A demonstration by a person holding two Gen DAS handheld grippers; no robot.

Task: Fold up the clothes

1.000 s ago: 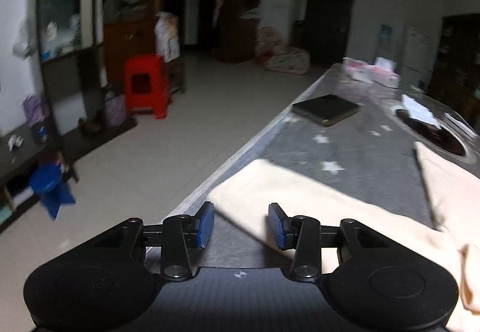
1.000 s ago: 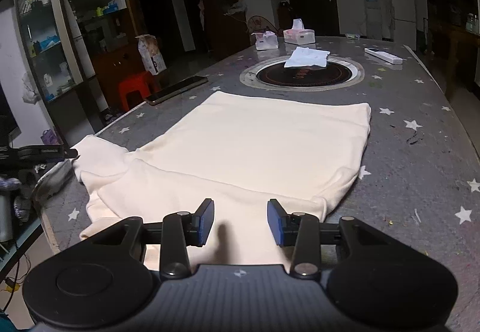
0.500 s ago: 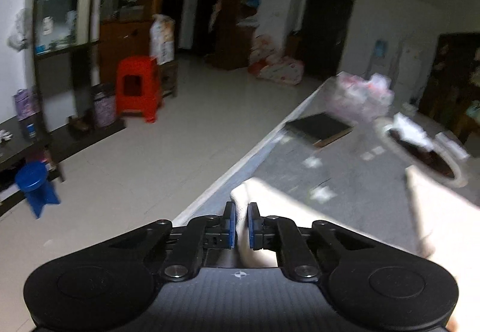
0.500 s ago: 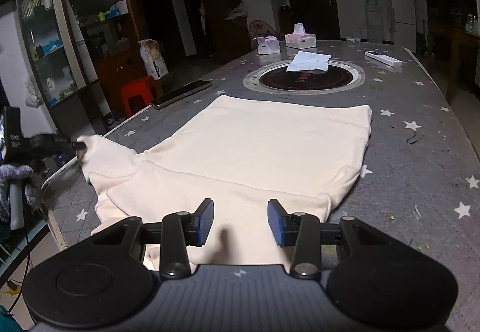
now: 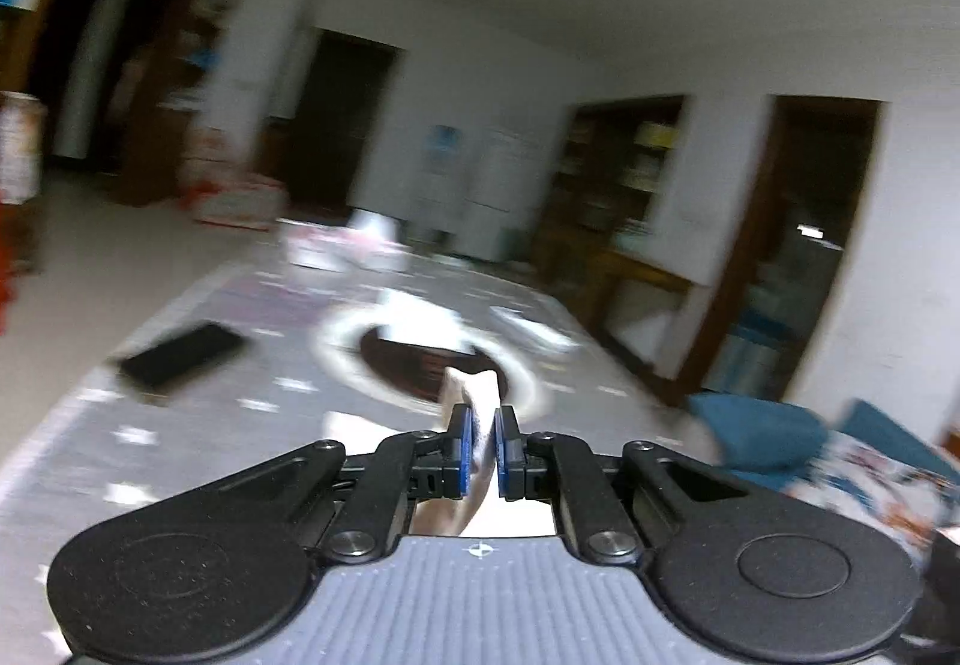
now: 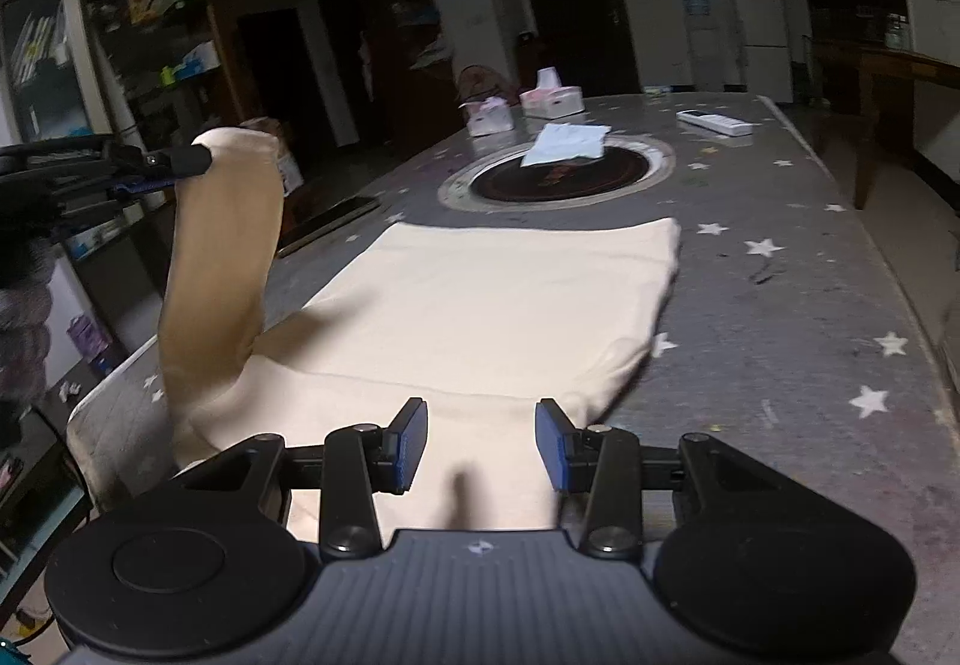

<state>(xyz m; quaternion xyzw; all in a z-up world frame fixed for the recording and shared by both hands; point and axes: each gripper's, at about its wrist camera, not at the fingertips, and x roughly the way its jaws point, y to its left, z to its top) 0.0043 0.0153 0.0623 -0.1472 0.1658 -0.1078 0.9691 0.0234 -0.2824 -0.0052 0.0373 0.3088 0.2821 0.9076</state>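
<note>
The left gripper (image 5: 482,446) is clamped on a sleeve (image 6: 222,269) of the cream garment (image 6: 480,317), holding it up off the star-patterned table (image 6: 810,305). The rest of the garment lies flat ahead of the right gripper (image 6: 482,444), whose jaws are spread wide just above the near hem, gripping nothing. Beyond the garment sit a round inset burner (image 6: 558,176), tissue boxes (image 6: 552,99) and a remote (image 6: 714,122); no writing is legible.

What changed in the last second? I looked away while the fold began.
The left gripper closed on the sleeve and lifted it off the table, swinging toward the shirt. The right gripper stayed open and empty over the shirt's near edge; the body still lies flat.
</note>
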